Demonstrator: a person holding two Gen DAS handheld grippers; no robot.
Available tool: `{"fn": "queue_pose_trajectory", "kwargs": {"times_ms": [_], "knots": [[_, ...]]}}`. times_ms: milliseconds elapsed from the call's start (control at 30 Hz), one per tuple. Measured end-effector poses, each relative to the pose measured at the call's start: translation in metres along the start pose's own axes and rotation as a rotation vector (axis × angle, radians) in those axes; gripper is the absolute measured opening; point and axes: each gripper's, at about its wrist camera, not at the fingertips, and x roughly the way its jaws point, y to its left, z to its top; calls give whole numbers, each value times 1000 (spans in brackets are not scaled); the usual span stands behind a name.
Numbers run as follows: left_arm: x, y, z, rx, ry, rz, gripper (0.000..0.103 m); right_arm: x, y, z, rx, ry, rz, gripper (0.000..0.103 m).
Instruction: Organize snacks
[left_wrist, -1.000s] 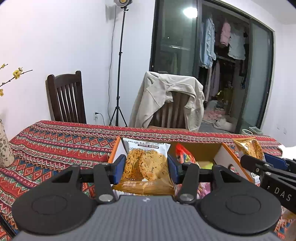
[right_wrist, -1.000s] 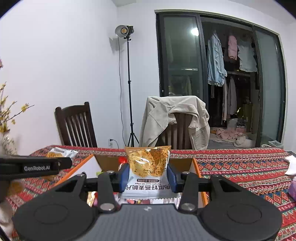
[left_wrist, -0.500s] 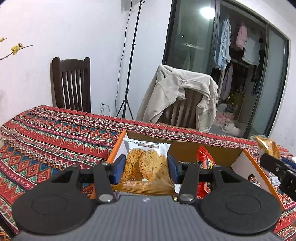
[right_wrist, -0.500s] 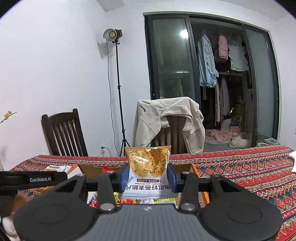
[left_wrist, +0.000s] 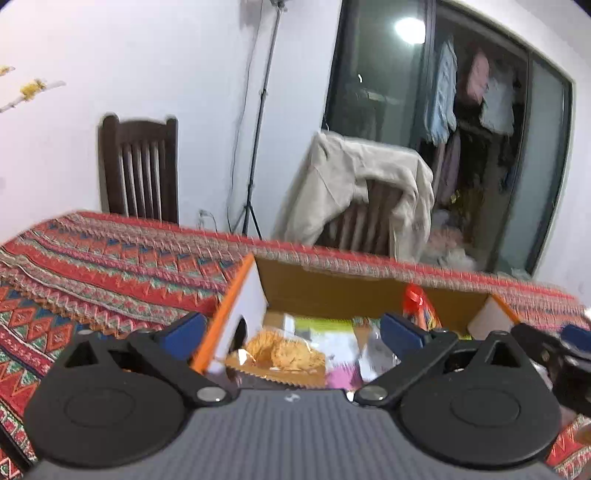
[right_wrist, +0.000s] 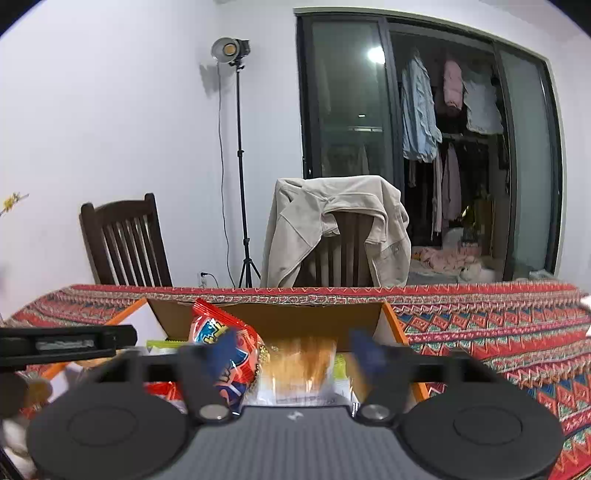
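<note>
Jaws first, on my left tool: the left gripper (left_wrist: 291, 332) stands wide apart with nothing between its blue pads, hanging just over the near left corner of the cardboard box (left_wrist: 369, 291). Below the gap lies the cookie packet (left_wrist: 280, 356), flat inside the box near the white, orange-edged flap. I judge it lies there because I opened directly above that corner so the packet would fall in among the others instead of onto the bench (left_wrist: 92, 266).

Moving right, a red snack bag (right_wrist: 221, 343) stands tilted inside the box, leaning toward the back wall. Beside it, the right gripper (right_wrist: 291, 350) is also spread, its pads blurred with motion. The oat-crisp packet (right_wrist: 301, 365) shows as a smeared orange streak between the pads; I cannot tell whether either pad touches it, but it reads as falling into the right half of the box.

Half a second ago both tools were clamped on their packets, held upright above the box. Now both have let go: the left packet has landed and the right one looks mid-drop. The left view has also swung closer to the box's left flap.
</note>
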Motion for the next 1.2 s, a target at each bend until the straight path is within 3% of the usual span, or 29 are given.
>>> {"fn": "queue_pose_trajectory", "kwargs": {"times_ms": [167, 600, 867, 1200], "knots": [[-1, 3, 2, -15, 15, -8, 103, 1, -5, -1, 28, 2, 6, 103], [-18, -3, 12, -4, -28, 4, 103, -12, -5, 6, 35, -16, 13, 103], [-68, -4, 18, 51, -110, 11, 103, -50, -5, 14, 26, -38, 32, 103], [-152, 8, -2, 50, -153, -48, 103, -129, -3, 0, 35, -21, 71, 103]]}}
